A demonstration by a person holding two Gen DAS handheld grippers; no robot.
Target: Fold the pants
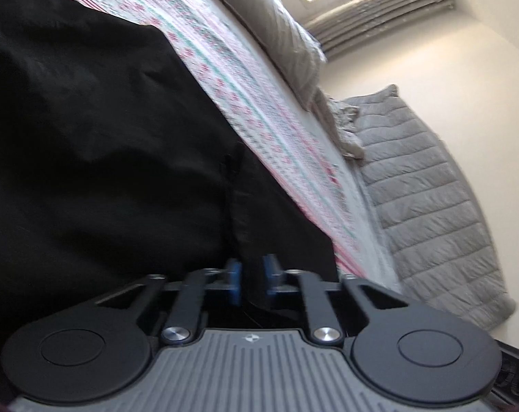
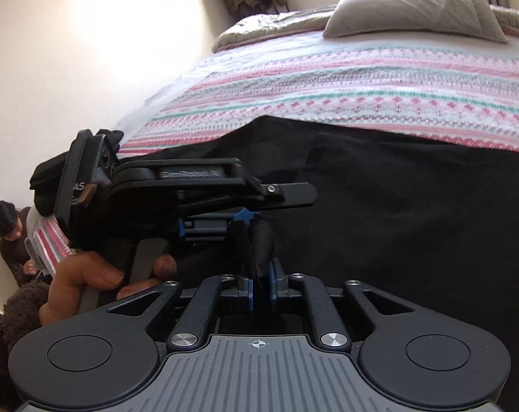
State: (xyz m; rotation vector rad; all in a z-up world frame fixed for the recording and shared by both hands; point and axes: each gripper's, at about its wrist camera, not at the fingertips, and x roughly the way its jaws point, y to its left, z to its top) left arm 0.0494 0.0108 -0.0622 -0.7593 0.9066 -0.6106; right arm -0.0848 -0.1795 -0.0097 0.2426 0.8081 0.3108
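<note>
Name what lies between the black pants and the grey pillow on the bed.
Only the striped bedspread lies between the black pants and the grey pillow, seen in the right wrist view.

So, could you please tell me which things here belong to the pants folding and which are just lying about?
Job in hand:
- black pants
- left hand-held gripper, shut on the pants
- right hand-held gripper, shut on the pants

Lying about:
- striped bedspread
- grey pillow
- grey quilt
</note>
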